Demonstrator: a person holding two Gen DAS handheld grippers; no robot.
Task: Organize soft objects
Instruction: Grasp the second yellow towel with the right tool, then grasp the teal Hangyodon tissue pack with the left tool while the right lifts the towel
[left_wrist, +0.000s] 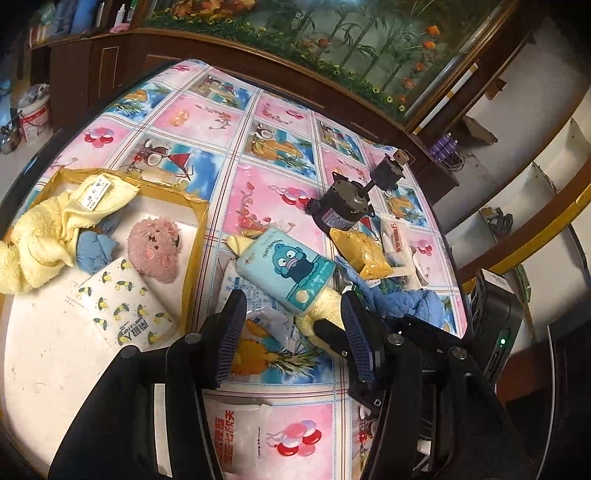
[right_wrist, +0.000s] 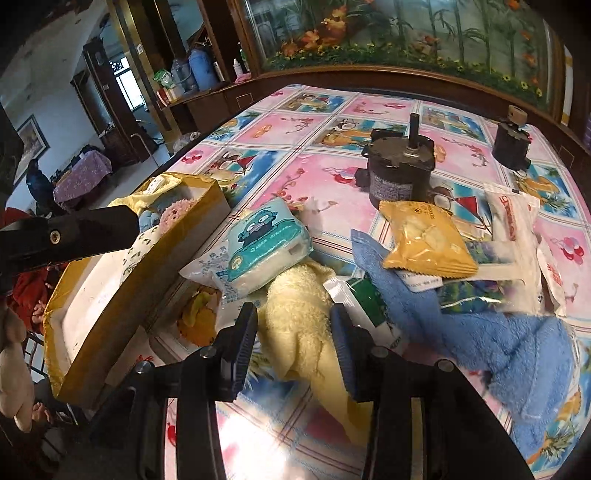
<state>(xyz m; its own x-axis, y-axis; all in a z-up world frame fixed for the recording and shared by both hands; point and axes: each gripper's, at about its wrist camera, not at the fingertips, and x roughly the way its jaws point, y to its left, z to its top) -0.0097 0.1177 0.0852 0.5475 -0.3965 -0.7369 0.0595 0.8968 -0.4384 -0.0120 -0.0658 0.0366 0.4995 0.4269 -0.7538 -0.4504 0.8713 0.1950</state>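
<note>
A shallow cardboard box (left_wrist: 201, 221) at the left holds a yellow towel (left_wrist: 44, 236), a blue cloth (left_wrist: 94, 247), a pink plush (left_wrist: 155, 247) and a lemon-print tissue pack (left_wrist: 122, 302). My left gripper (left_wrist: 291, 317) is open and empty, just short of a teal cartoon tissue pack (left_wrist: 284, 267). That pack (right_wrist: 264, 243) rests on a yellow towel (right_wrist: 303, 332). My right gripper (right_wrist: 293, 336) is open with its jaws on either side of this towel. A blue towel (right_wrist: 480, 332) lies to the right, and in the left wrist view (left_wrist: 406, 302) too.
Two dark motors (right_wrist: 399, 170) (right_wrist: 511, 142) stand on the patterned tablecloth (left_wrist: 266, 122). An orange snack bag (right_wrist: 424, 240), white packets (right_wrist: 513, 221) and a green-white sachet (right_wrist: 365, 306) lie on the blue towel. A wooden cabinet with an aquarium (left_wrist: 369, 40) runs behind.
</note>
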